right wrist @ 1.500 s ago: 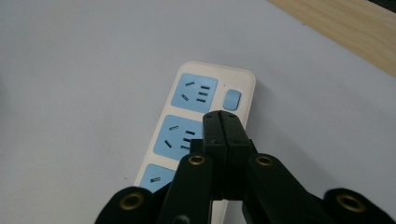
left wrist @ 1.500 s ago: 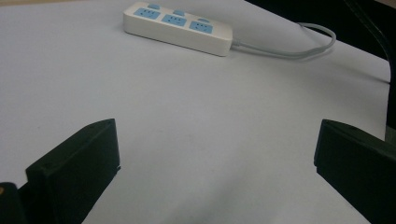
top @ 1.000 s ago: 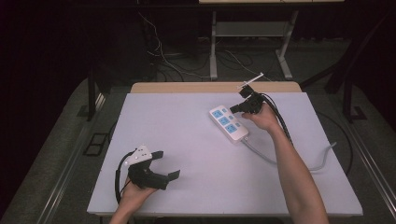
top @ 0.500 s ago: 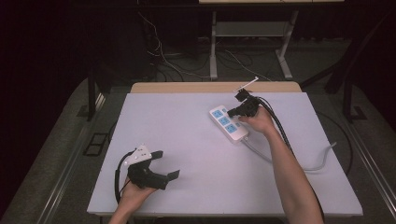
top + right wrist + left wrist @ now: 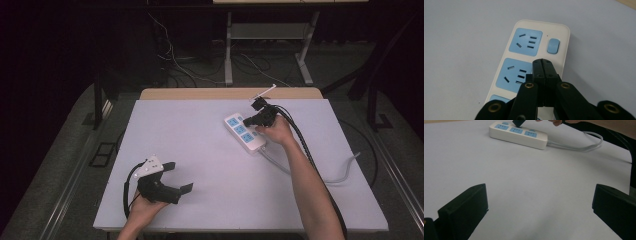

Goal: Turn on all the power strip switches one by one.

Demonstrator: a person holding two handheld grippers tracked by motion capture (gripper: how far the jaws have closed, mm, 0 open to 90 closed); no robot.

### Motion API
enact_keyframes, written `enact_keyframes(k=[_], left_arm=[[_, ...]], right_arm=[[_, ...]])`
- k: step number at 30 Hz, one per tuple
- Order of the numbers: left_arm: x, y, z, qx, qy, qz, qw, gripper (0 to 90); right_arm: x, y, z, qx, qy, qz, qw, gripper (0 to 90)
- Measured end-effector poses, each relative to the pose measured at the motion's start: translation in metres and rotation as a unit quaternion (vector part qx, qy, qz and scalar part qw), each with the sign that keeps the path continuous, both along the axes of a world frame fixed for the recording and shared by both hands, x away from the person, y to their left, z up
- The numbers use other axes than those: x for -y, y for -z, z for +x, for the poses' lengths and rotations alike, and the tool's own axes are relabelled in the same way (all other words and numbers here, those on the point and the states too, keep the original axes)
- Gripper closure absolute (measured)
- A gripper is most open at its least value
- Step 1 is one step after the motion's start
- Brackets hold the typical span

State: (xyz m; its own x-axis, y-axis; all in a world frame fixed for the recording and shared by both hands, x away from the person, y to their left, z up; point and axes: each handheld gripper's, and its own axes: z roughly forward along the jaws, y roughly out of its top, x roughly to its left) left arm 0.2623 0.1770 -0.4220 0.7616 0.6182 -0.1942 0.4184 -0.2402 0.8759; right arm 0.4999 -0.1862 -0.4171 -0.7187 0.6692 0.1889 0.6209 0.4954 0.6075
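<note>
Right gripper view: power strip (image 5: 529, 62) blue switch (image 5: 553, 45) visible.

A white-topped bench (image 5: 200, 150) stands on grey floor (image 5: 65, 150); cables (image 5: 175, 60) trail beneath a metal frame (image 5: 265, 35) in darkness.

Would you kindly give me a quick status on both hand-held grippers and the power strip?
Left hand-held gripper open, idle near table edge. Right hand-held gripper shut, empty, tip over power strip by its middle switch. Strip flat on table, cord trailing right. Nothing in the way.

Smooth white plastic power strip (image 5: 529, 60) with matt blue faces lies on a matt table (image 5: 200, 150).
</note>
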Motion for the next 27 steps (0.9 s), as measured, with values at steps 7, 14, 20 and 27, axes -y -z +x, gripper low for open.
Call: enact_keyframes(k=[7,14,20,27], left_arm=[[0.0014,-0.0001,-0.0005,0.001,0.003,0.001,1.0,0.0],[-0.0004,0.0003,0.0,0.0,-0.001,-0.001,1.0,0.0],[-0.0008,0.0,0.0008,0.0,-0.001,-0.002,1.0,0.0],[-0.0009,0.0,0.0009,0.0,-0.001,-0.003,1.0,0.0]], right_arm=[[0.0019,0.0023,0.0008,-0.001,0.008,0.005,1.0,90.0],[0.0019,0.0043,0.002,0.007,0.016,0.012,0.9998,90.0],[-0.0012,0.0021,0.0027,0.001,0.014,0.005,0.9999,90.0],[0.0049,0.0022,0.0057,-0.022,0.029,0.028,0.999,90.0]])
